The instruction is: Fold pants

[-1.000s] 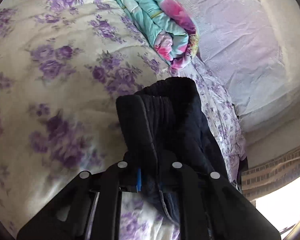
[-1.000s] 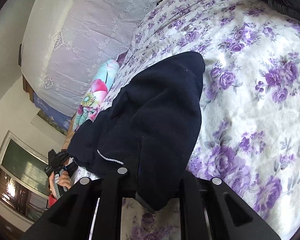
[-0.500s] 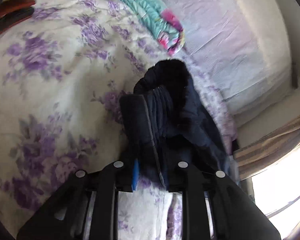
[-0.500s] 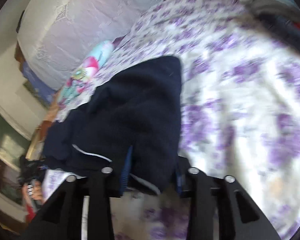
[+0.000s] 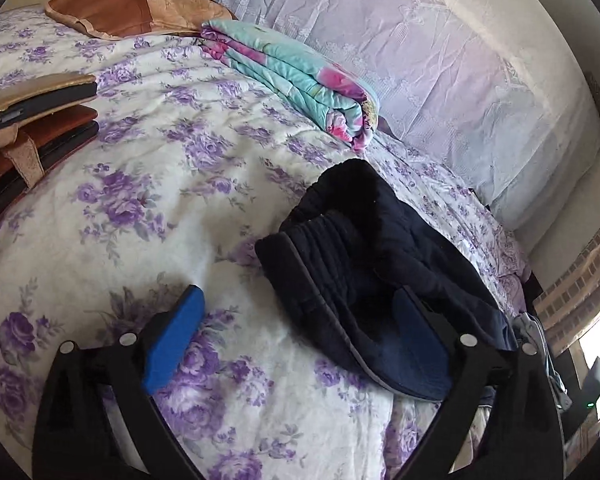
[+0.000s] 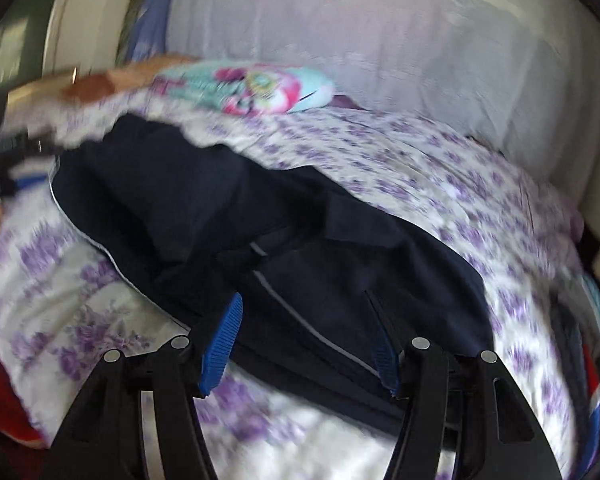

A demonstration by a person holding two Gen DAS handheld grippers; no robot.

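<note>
The dark navy pants (image 5: 364, 256) lie bunched on the purple-flowered bedspread (image 5: 148, 184), with the ribbed waistband toward me and a grey piping line along one edge. My left gripper (image 5: 300, 320) is open, its blue pads apart, the right pad resting on the pants' near edge. In the right wrist view the pants (image 6: 260, 240) lie spread across the bed. My right gripper (image 6: 304, 340) is open just above their near edge, holding nothing. That view is motion-blurred.
A folded teal and pink blanket (image 5: 300, 80) lies near the headboard. A brown pillow (image 5: 132, 12) sits at the far left, and brown and black cushions (image 5: 28, 128) at the left edge. A white lace-covered headboard (image 5: 440, 60) stands behind. Window light comes from the lower right.
Both grippers have opened and let go of the pants, which now lie on the bed. Both have drawn back and tilted up, showing more of the bed.
</note>
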